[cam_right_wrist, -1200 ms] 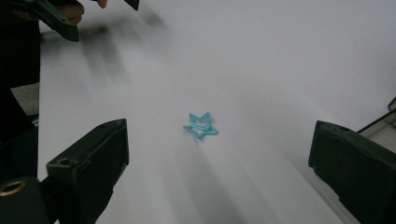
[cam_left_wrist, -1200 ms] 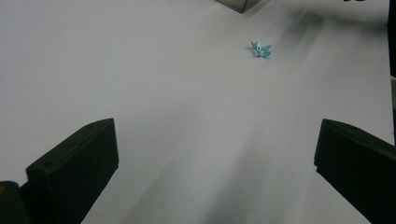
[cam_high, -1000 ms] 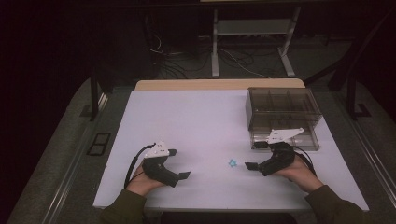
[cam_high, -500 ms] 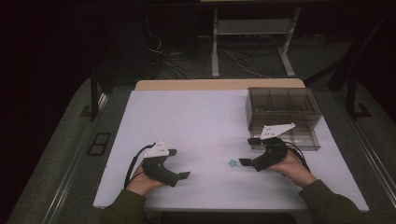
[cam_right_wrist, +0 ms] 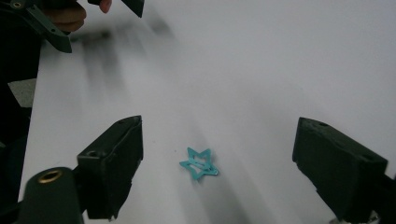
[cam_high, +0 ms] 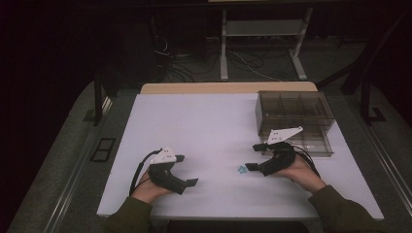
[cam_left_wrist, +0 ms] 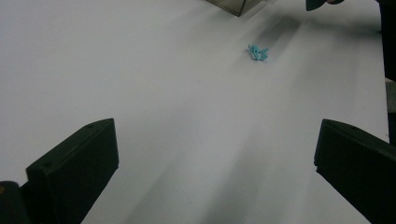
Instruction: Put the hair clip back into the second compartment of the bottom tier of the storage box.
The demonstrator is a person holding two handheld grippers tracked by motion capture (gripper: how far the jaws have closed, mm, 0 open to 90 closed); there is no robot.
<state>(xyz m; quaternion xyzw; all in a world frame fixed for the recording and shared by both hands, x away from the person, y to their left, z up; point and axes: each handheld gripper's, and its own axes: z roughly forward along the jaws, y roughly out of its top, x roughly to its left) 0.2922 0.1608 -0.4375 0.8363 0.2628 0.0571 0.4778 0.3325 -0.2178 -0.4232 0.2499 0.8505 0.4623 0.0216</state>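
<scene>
A small teal star-shaped clip (cam_high: 241,169) lies flat on the white table (cam_high: 204,126), right of centre near the front. My right gripper (cam_high: 253,156) is open just to its right, and the lower jaw tip nearly reaches it. In the right gripper view the star clip (cam_right_wrist: 199,164) lies on the table between the two spread jaws of the right gripper (cam_right_wrist: 217,154), untouched. My left gripper (cam_high: 186,170) rests open at the front left with nothing in it. In the left gripper view the star clip (cam_left_wrist: 258,52) lies far ahead of the left gripper (cam_left_wrist: 217,140).
A clear smoky plastic box with compartments (cam_high: 296,121) stands at the table's right, just behind the right hand. Its corner (cam_left_wrist: 233,4) shows in the left gripper view. Cables and a metal stand (cam_high: 262,43) are on the dark floor beyond the table.
My right gripper has moved left and forward, so its open jaws now stand around the star clip. The left gripper has stayed where it was.
</scene>
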